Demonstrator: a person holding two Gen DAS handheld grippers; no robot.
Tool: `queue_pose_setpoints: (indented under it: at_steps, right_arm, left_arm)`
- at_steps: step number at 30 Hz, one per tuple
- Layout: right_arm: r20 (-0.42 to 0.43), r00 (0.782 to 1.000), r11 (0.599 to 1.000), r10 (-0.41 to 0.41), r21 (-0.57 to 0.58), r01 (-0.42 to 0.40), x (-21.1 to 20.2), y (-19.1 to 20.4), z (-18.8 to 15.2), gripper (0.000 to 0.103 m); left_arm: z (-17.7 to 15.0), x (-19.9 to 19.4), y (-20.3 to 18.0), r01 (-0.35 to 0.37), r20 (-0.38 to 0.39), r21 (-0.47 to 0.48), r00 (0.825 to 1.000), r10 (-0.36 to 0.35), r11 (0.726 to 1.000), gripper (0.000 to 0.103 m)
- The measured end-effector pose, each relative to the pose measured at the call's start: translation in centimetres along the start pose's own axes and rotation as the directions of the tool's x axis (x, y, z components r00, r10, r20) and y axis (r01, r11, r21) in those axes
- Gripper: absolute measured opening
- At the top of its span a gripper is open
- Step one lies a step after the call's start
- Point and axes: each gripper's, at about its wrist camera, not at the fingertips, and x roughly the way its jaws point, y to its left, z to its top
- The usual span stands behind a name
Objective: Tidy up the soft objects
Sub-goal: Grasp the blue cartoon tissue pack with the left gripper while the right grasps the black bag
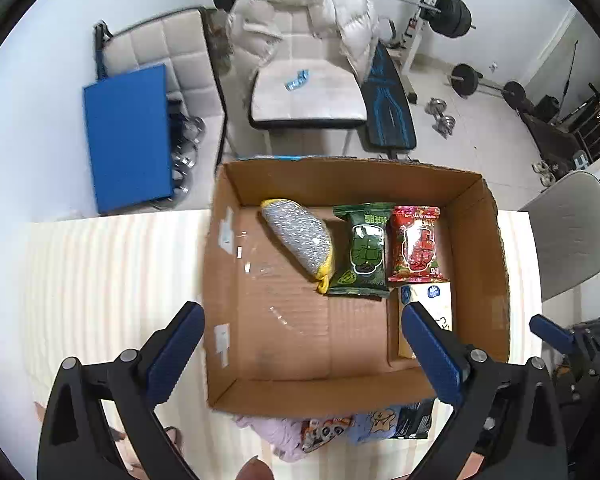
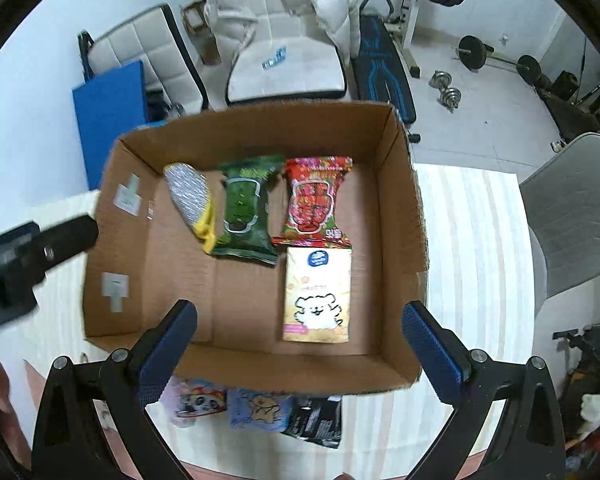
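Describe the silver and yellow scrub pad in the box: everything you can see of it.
The scrub pad is a long oval with a glittery silver mesh face and a yellow edge that bunches into a tail at its near end. It lies slanted on the floor of the cardboard box, at the left end of the back row. Its yellow tail touches or overlaps the green snack packet beside it. Neither gripper is touching it.
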Motion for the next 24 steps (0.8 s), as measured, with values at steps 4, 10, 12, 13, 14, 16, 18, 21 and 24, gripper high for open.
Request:
queue_pose_setpoints:
  at_steps: [4, 10, 12, 13, 14, 16, 18, 21, 24]
  right_arm:
    - [0.063, 0.998, 1.0, 0.016, 0.016, -0.017, -3.1, 0.0, -1.4, 0.103]
    - [0.041, 0.998, 0.998, 0.044, 0.044, -0.045, -4.7, -1.6, -7.0, 0.103]
    - [-0.019, 0.998, 0.997, 0.067, 0.04, -0.067, -2.9, -2.3, -9.6, 0.103]
    - [-0.043, 0.997, 0.997, 0.069, 0.043, -0.067, -2.0, -2.6, -10.6, 0.103]
    - [-0.075, 0.995, 0.997, 0.066, 0.048, -0.063, -0.5, -3.0, -11.7, 0.103]
    - [-0.142, 0.988, 0.996, 0.066, 0.071, -0.056, 2.5, -3.7, -13.4, 0.094]
    - [-0.181, 0.982, 0.994, 0.062, 0.096, -0.045, 5.1, -4.3, -14.3, 0.079]
    - [-0.235, 0.971, 0.99, 0.041, 0.138, -0.008, 9.3, -5.1, -15.4, 0.07]
    - [-0.262, 0.964, 0.984, 0.052, 0.178, -0.005, 12.0, -5.6, -16.1, 0.07]
  left_arm:
    - [-2.3, -2.2, 0.9, 0.059, 0.03, -0.094, 0.998, -0.056, 0.994, 0.101]
    - [-8.4, -1.5, 1.1, 0.029, 0.013, -0.067, 1.0, -0.028, 0.997, 0.101]
    - [-10.9, 0.6, 0.9, 0.035, -0.042, -0.047, 0.998, -0.037, 0.998, 0.101]
    - [-11.8, 1.6, 0.8, 0.031, -0.071, -0.041, 0.997, -0.034, 0.999, 0.097]
    - [-12.9, 2.7, 0.6, 0.026, -0.104, -0.034, 0.994, -0.029, 0.999, 0.086]
    - [-14.5, 4.8, 0.3, 0.019, -0.161, -0.026, 0.987, -0.023, 0.999, 0.073]
    - [-15.8, 6.7, 0.1, 0.016, -0.207, -0.033, 0.978, -0.023, 0.999, 0.068]
    - [-17.1, 8.3, 0.2, 0.012, -0.237, -0.048, 0.971, -0.023, 0.999, 0.068]
    - [-17.8, 8.9, 0.3, 0.01, -0.254, -0.065, 0.967, -0.026, 0.998, 0.068]
